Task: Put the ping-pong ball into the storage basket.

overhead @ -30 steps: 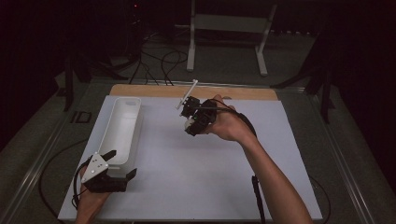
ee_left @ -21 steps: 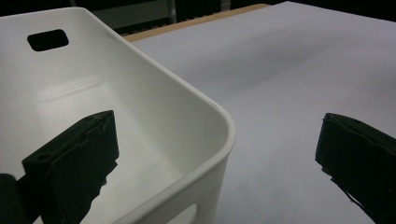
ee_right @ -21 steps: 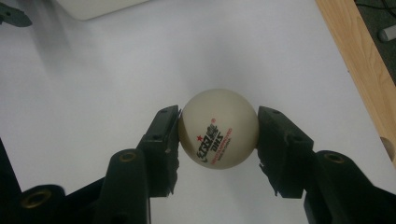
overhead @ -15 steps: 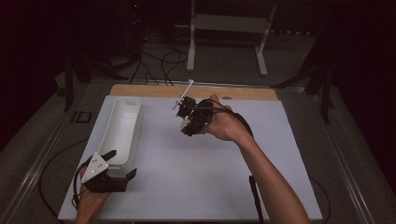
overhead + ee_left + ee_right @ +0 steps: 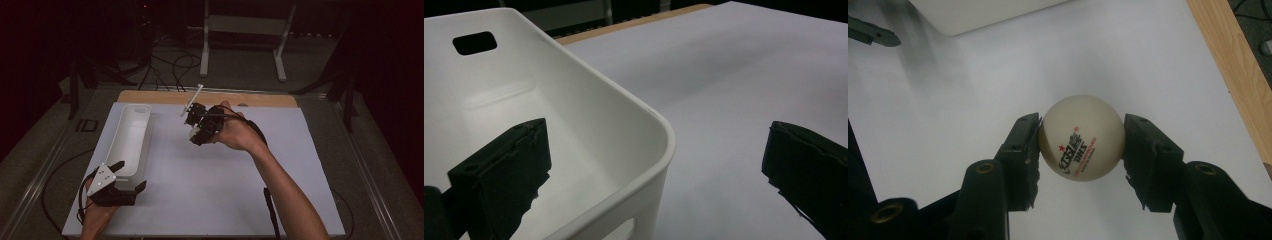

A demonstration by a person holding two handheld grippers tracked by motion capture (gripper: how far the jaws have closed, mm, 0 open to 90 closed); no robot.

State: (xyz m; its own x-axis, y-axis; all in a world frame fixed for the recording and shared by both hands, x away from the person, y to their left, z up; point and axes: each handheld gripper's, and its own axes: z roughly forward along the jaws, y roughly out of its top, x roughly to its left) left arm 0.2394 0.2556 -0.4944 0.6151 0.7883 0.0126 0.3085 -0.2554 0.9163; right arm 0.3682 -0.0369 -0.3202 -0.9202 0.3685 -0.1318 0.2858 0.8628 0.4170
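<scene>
we see a table point(image 5: 320, 165) topped with white sheeting, a long white bin point(image 5: 131, 137) resting on it.

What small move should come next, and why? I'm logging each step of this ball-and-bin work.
Probably carry the right gripper leftward over the white bin before releasing. Its jaws are shut on the table-tennis ball, held above bare white table, apart from the bin, whose near end the left gripper straddles with open jaws.
</scene>
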